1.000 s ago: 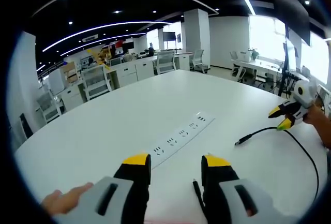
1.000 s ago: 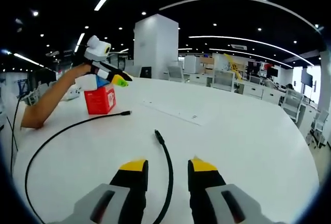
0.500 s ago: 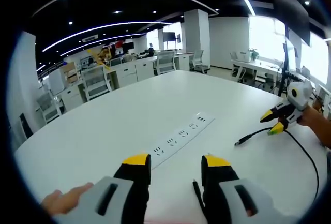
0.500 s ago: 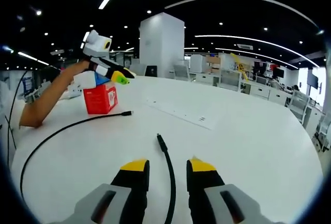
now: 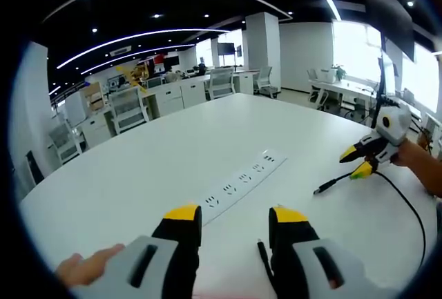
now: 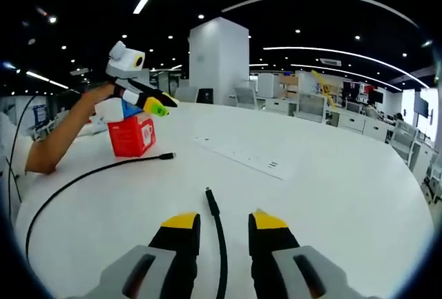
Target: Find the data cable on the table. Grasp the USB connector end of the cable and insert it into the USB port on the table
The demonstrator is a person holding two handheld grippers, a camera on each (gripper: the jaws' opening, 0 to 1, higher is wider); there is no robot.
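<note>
Cable, thin and black (image 6: 219, 244), lies on the white table (image 6: 331, 195) between my right gripper (image 6: 218, 224) fingers, spread wide and empty. Left gripper (image 5: 233, 219) fingers also gape empty, white power strip (image 5: 243, 177) just beyond. I risk pinching cord, not plug.

We saw the power strip (image 5: 243, 177) lying on the table (image 5: 138, 168), ahead of the left gripper (image 5: 235, 217). The cable (image 6: 217, 223) ran between the right gripper's (image 6: 217, 222) jaws, with a box (image 6: 131, 136) farther left.
</note>
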